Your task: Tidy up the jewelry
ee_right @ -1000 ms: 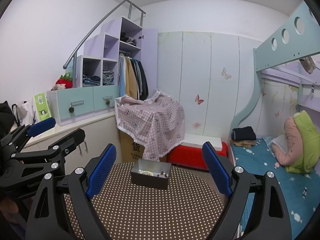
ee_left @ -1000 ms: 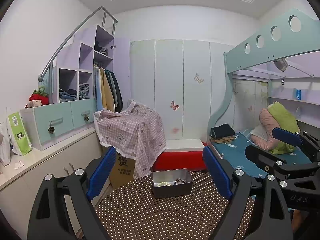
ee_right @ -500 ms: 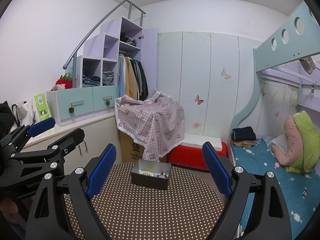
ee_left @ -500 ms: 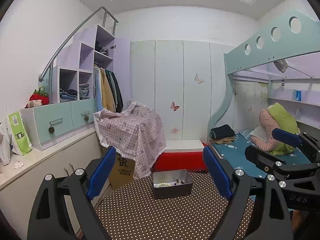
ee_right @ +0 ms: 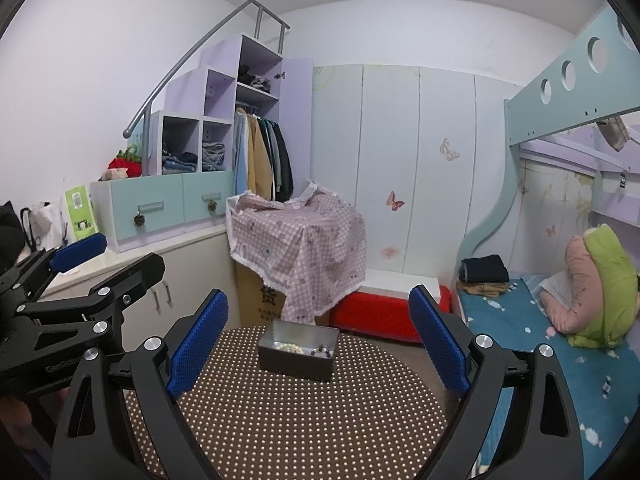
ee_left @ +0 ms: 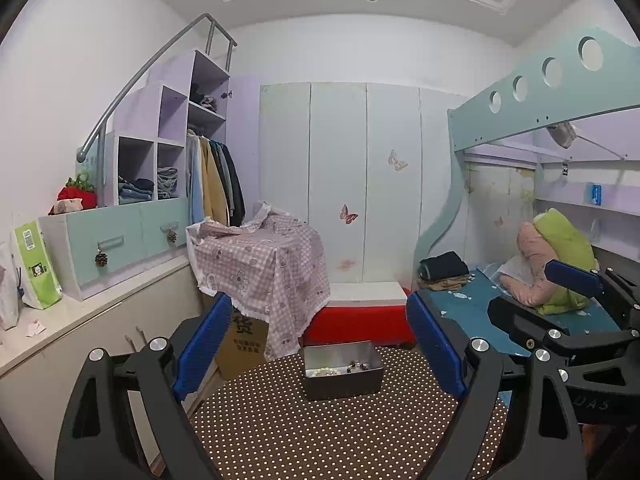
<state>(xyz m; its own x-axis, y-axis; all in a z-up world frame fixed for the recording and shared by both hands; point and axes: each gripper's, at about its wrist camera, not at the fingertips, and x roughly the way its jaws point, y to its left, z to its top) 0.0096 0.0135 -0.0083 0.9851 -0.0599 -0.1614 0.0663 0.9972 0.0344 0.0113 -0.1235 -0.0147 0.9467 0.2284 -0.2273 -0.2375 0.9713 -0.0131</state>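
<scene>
A grey metal box (ee_left: pixel 342 372) stands at the far side of a round brown polka-dot table (ee_left: pixel 320 432); it also shows in the right wrist view (ee_right: pixel 297 353). Inside lie a white bead bracelet (ee_left: pixel 326 371) (ee_right: pixel 291 347) and a dark bead bracelet (ee_left: pixel 359 367) (ee_right: pixel 323 351). My left gripper (ee_left: pixel 318 348) is open and empty, held above the table's near side. My right gripper (ee_right: pixel 318 344) is open and empty, likewise short of the box. Each gripper shows at the edge of the other's view.
A pink checked cloth covers a stack behind the table (ee_left: pixel 264 260), over a cardboard box (ee_left: pixel 242 344). A red bench (ee_left: pixel 360 320) stands beyond. A bunk bed with pillows (ee_left: pixel 552 264) is at the right, a white counter with drawers (ee_left: pixel 80 312) at the left.
</scene>
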